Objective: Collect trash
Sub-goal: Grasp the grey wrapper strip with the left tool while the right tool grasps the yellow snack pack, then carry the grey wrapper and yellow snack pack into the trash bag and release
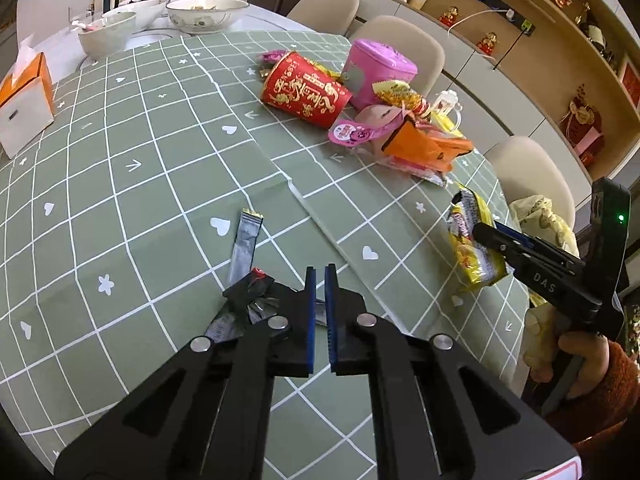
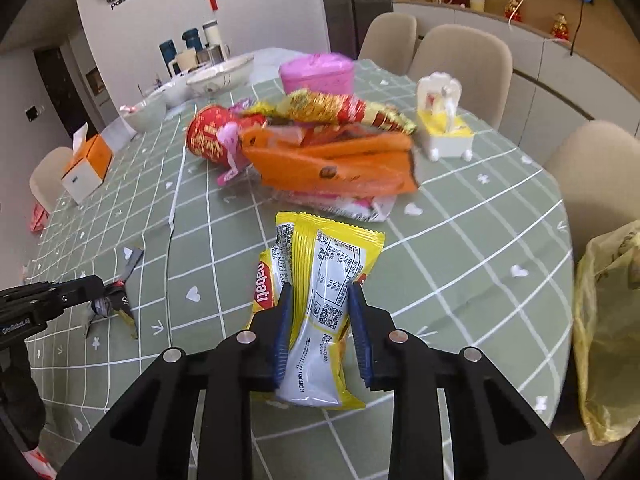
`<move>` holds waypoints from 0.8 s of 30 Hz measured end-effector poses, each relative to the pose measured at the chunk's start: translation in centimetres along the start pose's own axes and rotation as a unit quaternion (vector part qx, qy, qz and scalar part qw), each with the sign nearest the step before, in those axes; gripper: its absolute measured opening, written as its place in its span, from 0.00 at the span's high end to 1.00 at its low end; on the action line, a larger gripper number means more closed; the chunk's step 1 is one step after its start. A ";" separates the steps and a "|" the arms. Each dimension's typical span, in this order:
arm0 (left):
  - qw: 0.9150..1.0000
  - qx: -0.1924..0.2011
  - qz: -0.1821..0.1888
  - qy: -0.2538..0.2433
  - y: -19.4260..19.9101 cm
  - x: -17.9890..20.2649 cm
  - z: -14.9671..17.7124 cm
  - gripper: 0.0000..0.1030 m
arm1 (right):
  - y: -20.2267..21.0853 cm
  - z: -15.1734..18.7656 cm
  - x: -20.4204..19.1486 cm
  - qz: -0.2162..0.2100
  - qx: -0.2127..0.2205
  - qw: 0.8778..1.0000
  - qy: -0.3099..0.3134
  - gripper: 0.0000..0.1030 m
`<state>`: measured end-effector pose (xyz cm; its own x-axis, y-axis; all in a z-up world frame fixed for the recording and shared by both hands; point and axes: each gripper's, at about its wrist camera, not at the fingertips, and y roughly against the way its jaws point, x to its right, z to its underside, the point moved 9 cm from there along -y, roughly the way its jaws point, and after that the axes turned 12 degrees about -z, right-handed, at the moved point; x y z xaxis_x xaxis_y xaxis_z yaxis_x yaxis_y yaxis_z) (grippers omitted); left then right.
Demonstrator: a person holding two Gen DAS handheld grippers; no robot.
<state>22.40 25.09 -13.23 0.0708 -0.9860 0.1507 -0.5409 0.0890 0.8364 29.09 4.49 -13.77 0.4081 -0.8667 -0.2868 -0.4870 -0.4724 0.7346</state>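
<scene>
Now the left tongs (image 1: 320,276) are closed together, apparently pinching dark crumpled wrappers (image 1: 250,288) at their 9 o'clock. Right tongs (image 2: 320,300) are clamped on one yellow snack packet (image 2: 316,280). At 12 o'clock on the surface (image 2: 480,240) sits one wrapper pile (image 2: 332,160); three bowls (image 1: 206,14) stand beyond.

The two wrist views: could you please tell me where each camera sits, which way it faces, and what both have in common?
Left wrist view: sits on the left tool, angled down across the green checked tablecloth; its shut fingers show, and the sleeved right hand.
Right wrist view: sits on the right tool, facing the beige chairs; its fingers flank the yellow snack wrapper.
Shared: that wrapper, red printed paper cup, pink lidded tin, orange wrapper pile.
</scene>
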 end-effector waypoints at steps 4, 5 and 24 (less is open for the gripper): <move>1.000 0.021 0.018 0.003 1.2 -0.6 -0.1 0.76 | 1.2 0.1 0.2 -0.001 0.001 1.000 0.008 0.74; 1.000 0.025 0.018 -0.002 1.4 -0.8 0.0 0.61 | 1.4 0.2 0.3 -0.003 0.001 1.000 0.006 0.74; 0.998 0.021 -0.041 -0.049 0.2 0.0 -0.5 0.81 | 4.6 1.4 0.7 -0.005 0.003 1.000 0.029 0.74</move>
<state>22.72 25.19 -12.77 0.0343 -0.9990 0.0294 -0.5708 0.0045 0.8210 26.07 1.50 -11.44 0.4567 -0.8515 -0.2577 -0.4873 -0.4818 0.7283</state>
